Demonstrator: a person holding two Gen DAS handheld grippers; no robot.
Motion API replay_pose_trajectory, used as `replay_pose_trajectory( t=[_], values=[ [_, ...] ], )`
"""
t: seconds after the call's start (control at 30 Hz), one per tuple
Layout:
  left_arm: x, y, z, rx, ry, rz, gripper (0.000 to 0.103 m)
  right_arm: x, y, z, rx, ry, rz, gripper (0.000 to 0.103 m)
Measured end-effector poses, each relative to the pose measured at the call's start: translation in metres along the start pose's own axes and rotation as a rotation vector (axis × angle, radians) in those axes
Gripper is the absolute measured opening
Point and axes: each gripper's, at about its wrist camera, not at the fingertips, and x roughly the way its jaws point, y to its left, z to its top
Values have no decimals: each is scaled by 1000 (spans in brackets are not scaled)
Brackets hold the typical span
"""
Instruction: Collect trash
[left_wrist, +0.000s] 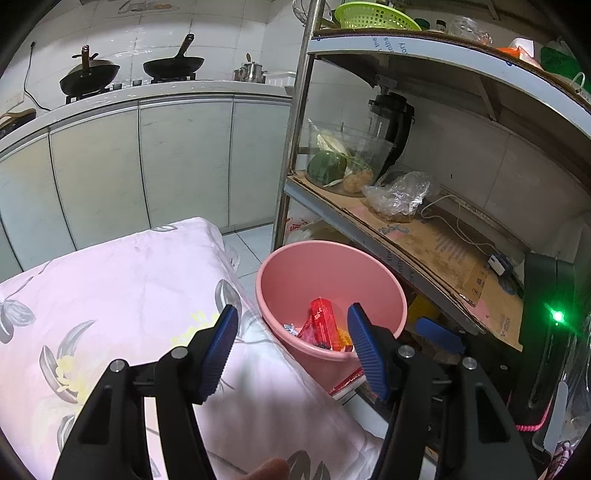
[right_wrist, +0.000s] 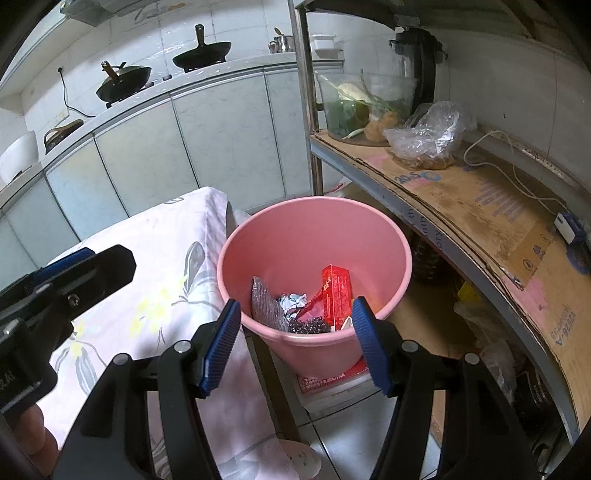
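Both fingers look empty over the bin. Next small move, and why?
Probably pull both grippers back from the pink bin toward the floral cloth to look for more trash. The left gripper and right gripper both stand open and empty, and the red box already lies in the bin.

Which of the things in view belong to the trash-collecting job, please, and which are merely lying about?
For the job: pink bucket, red box, crumpled paper, grey wrapper.

Lying about: woks, glass bowl of vegetables, plastic bag, floral cloth.
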Motion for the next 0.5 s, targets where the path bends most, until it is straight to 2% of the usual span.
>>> replay_pose_trajectory(
  t=[0.5],
  values=[
    [-14,0,-10,-10,-9,-3,61,-9,6,-9,-32,-4,0,63]
  ],
)
